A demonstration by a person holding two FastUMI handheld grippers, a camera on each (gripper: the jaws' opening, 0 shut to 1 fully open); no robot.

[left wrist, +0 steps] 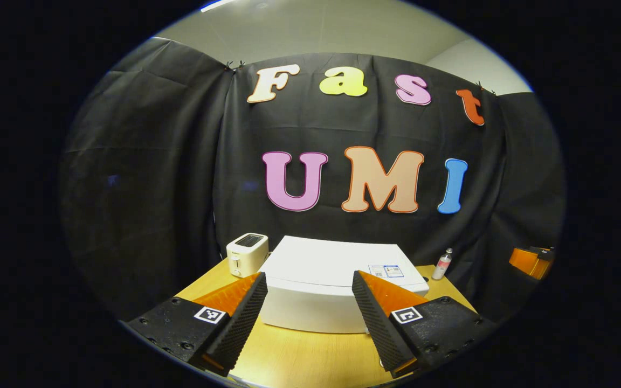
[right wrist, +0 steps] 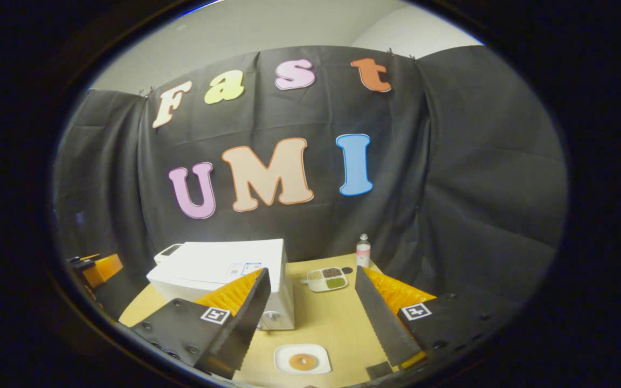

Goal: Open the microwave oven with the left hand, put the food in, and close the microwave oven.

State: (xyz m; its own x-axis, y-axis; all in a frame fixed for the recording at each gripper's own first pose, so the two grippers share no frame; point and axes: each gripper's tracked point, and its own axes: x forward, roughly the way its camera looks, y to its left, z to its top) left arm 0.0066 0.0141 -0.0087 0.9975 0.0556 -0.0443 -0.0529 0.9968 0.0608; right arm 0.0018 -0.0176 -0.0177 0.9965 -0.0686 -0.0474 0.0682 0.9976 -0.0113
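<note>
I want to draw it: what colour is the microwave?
White. The microwave shows best in the left gripper view.

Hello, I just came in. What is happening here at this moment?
A person holds two grippers above a wooden table, and both are open and hold nothing. The left gripper faces the white microwave oven, whose door looks closed. The right gripper hangs above a plate with food in front of the oven. A toaster, a small bottle and a divided dish stand nearby.

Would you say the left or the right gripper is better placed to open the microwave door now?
Left: the left gripper, open, faces the closed microwave squarely. The right gripper points beside it, over the plate of food.
</note>
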